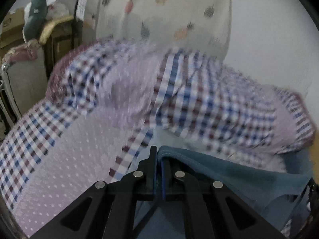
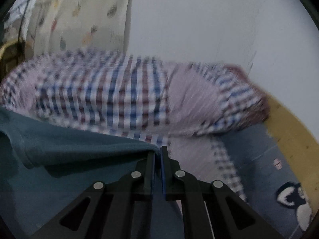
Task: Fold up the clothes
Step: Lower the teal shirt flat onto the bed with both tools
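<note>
Grippers (image 1: 159, 155) (image 2: 158, 155) pinch teal garment (image 2: 79, 145); checked bedding (image 1: 199, 103) beyond.

A bed (image 2: 249, 149) — checked quilt (image 1: 179, 103) bunched on it, teal garment (image 2: 69, 141) in front.

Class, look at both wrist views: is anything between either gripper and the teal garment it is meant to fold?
No. The left gripper and right gripper are each shut on an edge of the teal garment. The checked bedding lies beyond it.

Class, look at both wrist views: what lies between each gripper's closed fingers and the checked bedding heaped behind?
Only the teal garment. Each gripper, left and right, pinches its edge, and the cloth runs back to the checked bedding. Both views show this.
</note>
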The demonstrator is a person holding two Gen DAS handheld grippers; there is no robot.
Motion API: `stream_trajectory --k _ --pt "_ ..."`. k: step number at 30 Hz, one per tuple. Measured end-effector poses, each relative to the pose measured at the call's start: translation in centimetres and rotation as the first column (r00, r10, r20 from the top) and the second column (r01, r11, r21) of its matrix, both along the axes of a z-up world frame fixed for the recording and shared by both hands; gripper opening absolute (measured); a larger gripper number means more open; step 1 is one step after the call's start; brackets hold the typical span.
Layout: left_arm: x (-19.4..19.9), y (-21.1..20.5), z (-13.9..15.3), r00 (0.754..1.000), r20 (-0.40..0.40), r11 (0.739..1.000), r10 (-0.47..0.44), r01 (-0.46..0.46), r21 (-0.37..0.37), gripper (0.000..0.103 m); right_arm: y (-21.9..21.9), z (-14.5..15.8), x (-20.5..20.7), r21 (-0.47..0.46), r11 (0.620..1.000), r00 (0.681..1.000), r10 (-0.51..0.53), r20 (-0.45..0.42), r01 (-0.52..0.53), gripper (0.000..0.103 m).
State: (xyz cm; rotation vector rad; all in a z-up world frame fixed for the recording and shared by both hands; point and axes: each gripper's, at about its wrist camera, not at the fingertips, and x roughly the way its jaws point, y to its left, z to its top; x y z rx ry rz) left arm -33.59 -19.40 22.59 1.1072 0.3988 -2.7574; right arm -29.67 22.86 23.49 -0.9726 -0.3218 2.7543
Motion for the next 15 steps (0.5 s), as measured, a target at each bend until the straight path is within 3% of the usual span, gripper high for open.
stream_trajectory --k 4,7,9,11,13,15 --pt "-3.3 0.2 -6.4 0.994 0.112 1.000 -0.002 0.004 -0.014 0.002 0.3 -8.0 -5.1 0.004 1.000 0.988 -0.001 0.152 0.001 0.003" --pt "-4.6 -0.1 -10.1 0.985 0.170 1.000 -0.014 0.015 -0.005 0.005 0.0 -12.5 -6.9 0.041 0.999 0.968 -0.005 0.250 -0.006 0.021" --pt "-4.7 -0.3 -11.4 0.982 0.185 0.999 -0.032 0.037 -0.022 0.020 -0.1 -15.0 -7.4 0.081 0.997 0.952 -0.022 0.305 -0.003 0.051" --pt "-3.9 -0.7 -12.0 0.983 0.183 0.998 -0.036 0.046 -0.052 0.062 -0.2 -16.6 -7.1 0.097 0.995 0.935 -0.010 0.354 -0.026 0.063" --pt "-2.5 -1.3 -12.0 0.985 0.167 0.996 -0.048 0.059 -0.061 0.079 -0.1 -17.5 -6.1 0.097 0.994 0.922 0.015 0.388 -0.057 0.074" --pt "-0.8 -1.9 -11.6 0.984 0.157 0.994 -0.088 0.097 -0.055 0.079 0.2 -17.2 -3.8 0.091 0.993 0.921 0.030 0.389 -0.071 0.079"
